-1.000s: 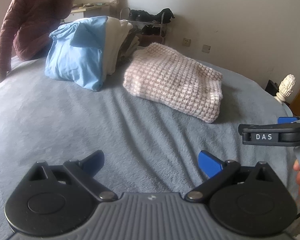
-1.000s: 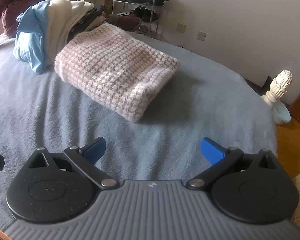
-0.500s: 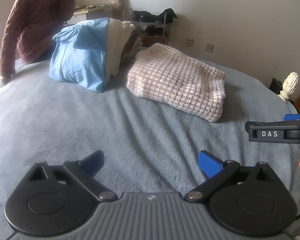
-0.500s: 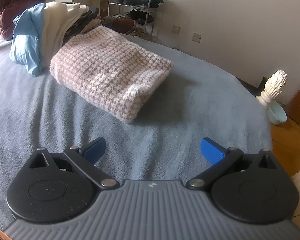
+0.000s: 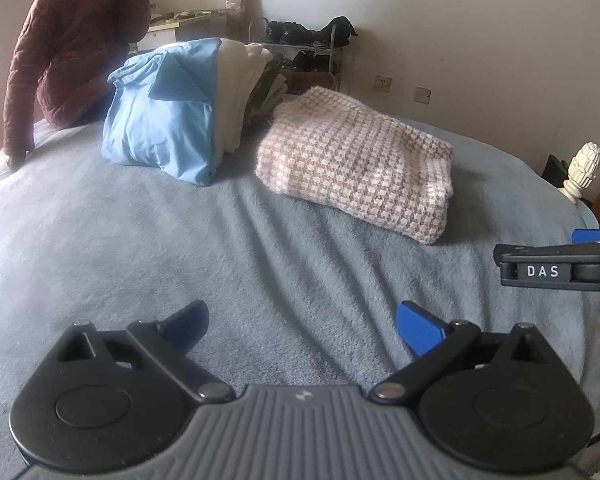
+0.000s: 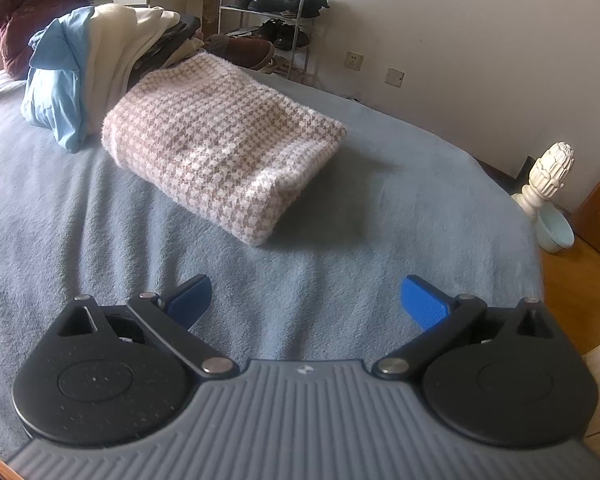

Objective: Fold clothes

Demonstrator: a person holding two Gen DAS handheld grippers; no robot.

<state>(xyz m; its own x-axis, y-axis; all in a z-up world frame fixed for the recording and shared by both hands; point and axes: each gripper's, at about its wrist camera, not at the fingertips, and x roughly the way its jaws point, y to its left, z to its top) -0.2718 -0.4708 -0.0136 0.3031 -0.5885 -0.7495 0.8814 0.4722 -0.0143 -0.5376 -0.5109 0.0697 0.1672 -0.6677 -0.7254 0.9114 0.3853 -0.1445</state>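
A folded pink-and-brown houndstooth sweater (image 5: 356, 164) (image 6: 220, 148) lies on the grey-blue blanket (image 5: 180, 248) (image 6: 380, 216) covering the bed. Left of it leans a stack of folded clothes, with a light blue shirt (image 5: 168, 120) (image 6: 56, 88) in front and cream garments behind. My left gripper (image 5: 304, 326) is open above bare blanket, well short of the sweater. My right gripper (image 6: 306, 300) is open too, hovering near the bed's front with nothing between its fingers. Its side also shows at the right edge of the left wrist view.
A person in a maroon padded jacket (image 5: 72, 48) leans on the bed at far left. A shoe rack (image 6: 276, 20) stands against the back wall. A white bedpost finial (image 6: 548, 168) and a pale bowl (image 6: 556, 228) sit at the right, beside wooden floor.
Both grippers have drawn back and risen slightly, so the sweater and the clothes stack look a little farther away. Both stay open. The clothes have not moved.
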